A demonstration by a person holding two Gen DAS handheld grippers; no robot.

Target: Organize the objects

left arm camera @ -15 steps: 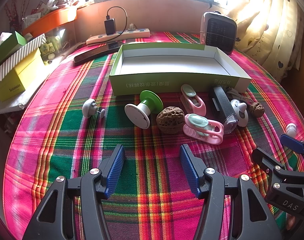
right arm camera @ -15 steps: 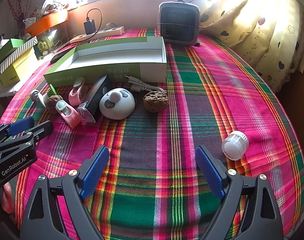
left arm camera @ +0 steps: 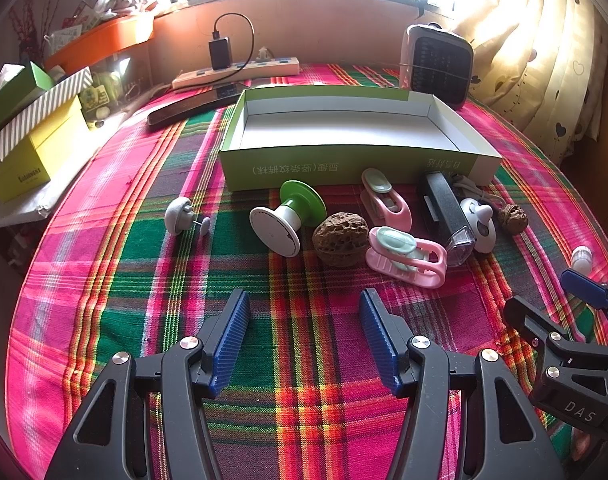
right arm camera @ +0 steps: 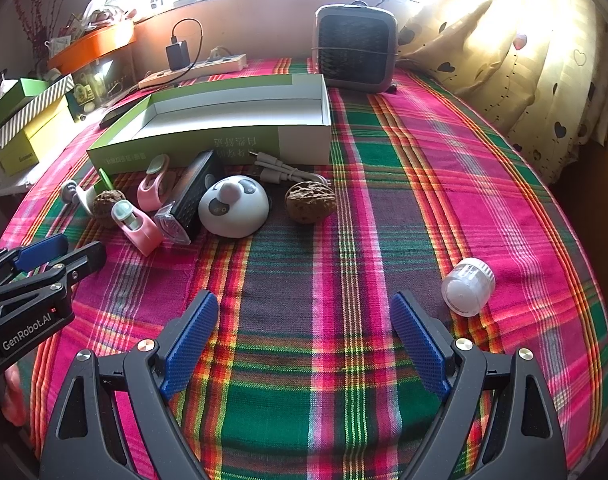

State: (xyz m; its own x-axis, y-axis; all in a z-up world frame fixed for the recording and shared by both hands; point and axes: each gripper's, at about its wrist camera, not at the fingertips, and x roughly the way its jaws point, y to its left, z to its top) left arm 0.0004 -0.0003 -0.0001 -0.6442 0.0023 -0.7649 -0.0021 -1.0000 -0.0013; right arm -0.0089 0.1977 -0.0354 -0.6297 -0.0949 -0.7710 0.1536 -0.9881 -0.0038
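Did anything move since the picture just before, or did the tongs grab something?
Nothing visibly changed. Both tongs, left and right, stay open and empty above the cloth. The green box is still empty, and the walnut and white jar haven't moved.

Left gripper (left arm camera: 304,336): black plastic frame with triangular cut-outs, two fingers faced with ribbed blue pads (left arm camera: 230,338), round silver screw heads at the pivots. Its side, seen from the right wrist view, bears white "GenRobot.AI" lettering. Right gripper (right arm camera: 304,340): identical black frame, blue textured pads (right arm camera: 417,344), silver screws; "DAS" marking visible on its side.
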